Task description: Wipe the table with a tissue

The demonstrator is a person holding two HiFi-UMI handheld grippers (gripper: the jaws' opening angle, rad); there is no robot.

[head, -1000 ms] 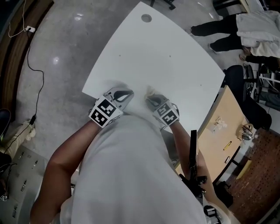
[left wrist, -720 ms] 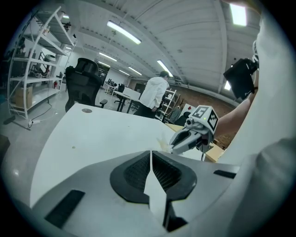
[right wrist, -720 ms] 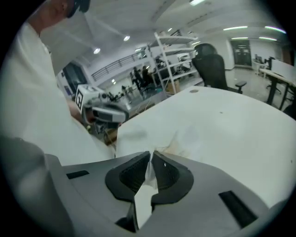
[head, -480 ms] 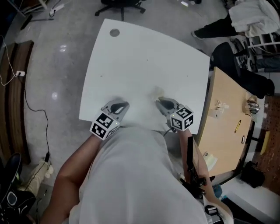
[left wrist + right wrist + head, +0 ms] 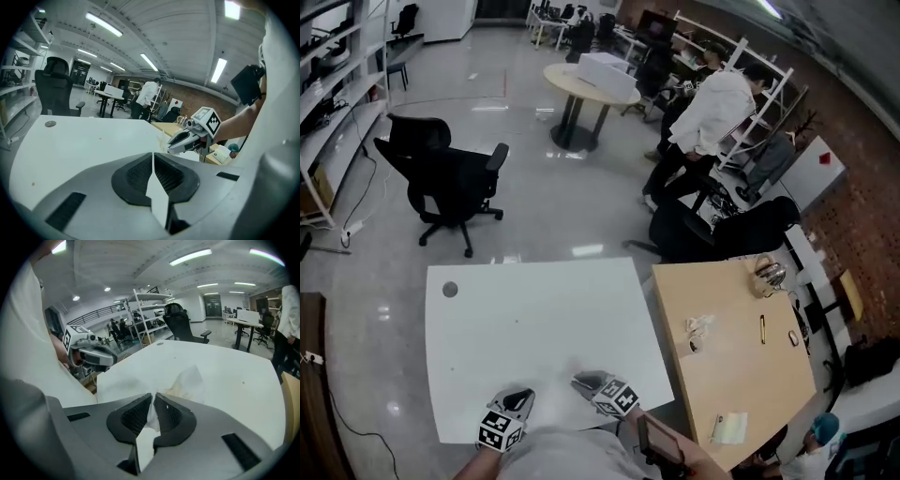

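The head view has swung up. A second ago I was looking steeply down at little but the table; now I see far across the room, and the table sits low in the picture with both claws at its near edge, just above the bottom of the frame.

The right claw stays clamped on the tissue. A thin fold is pinched between its pads and the rest fans out ahead of the tips, with a yellowish mark on it. It has rolled since the earlier frames and now points toward the middle of the top. I cannot tell whether the tissue is pressing on the surface or hanging just clear of it.

The left claw is near the right one, its jaws together with nothing in them.

I judge this to be a pause between strokes rather than the end of the job. The grip is sound, so no re-grasp is needed. The far half of the table looks unreached, so the tissue probably has to go back down flat and sweep outward.
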